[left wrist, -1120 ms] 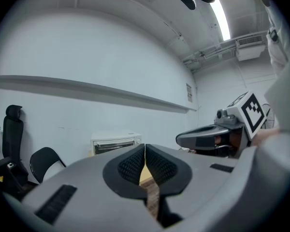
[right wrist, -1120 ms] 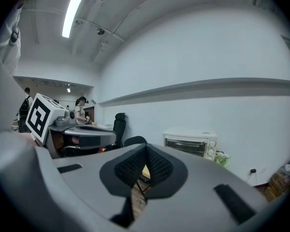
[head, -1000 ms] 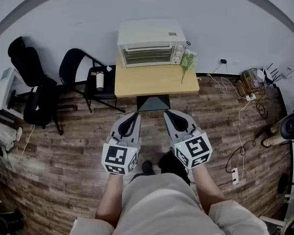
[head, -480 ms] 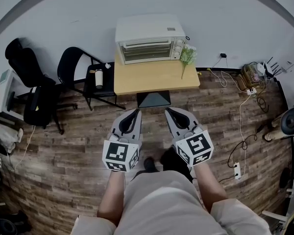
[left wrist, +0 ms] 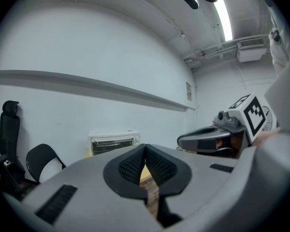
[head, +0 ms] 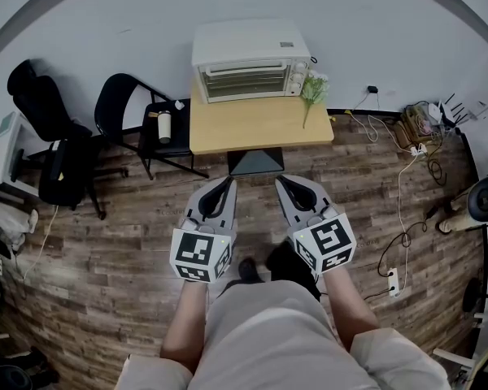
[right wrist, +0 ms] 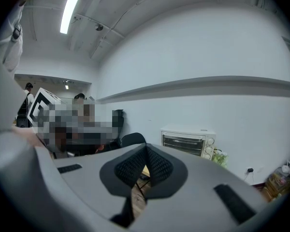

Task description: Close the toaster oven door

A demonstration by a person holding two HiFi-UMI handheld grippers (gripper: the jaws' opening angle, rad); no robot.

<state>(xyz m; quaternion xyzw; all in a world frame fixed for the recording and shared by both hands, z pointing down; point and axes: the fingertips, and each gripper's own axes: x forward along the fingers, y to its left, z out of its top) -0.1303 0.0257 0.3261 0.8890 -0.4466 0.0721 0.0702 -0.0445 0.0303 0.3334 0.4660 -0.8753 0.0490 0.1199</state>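
The white toaster oven (head: 248, 59) stands at the back of a wooden table (head: 260, 132) against the wall. Its glass door looks upright and flush with the front. It also shows small and far off as the toaster oven (left wrist: 113, 143) in the left gripper view and the toaster oven (right wrist: 187, 141) in the right gripper view. My left gripper (head: 227, 184) and right gripper (head: 280, 181) hover side by side over the floor, well short of the table and pointing at it. Both are shut with nothing between the pads, as the left gripper (left wrist: 145, 152) and right gripper (right wrist: 146, 152) show close up.
A green sprig (head: 313, 92) lies at the table's right rear beside the oven. A black folding chair (head: 130, 108) with a bottle (head: 164, 127) on its seat stands left of the table, and an office chair (head: 53, 149) further left. Cables and a power strip (head: 390, 289) lie on the floor at right.
Only the head view has shifted a little. Both grippers stay shut in the same place in front of the person, and the oven looks the same.
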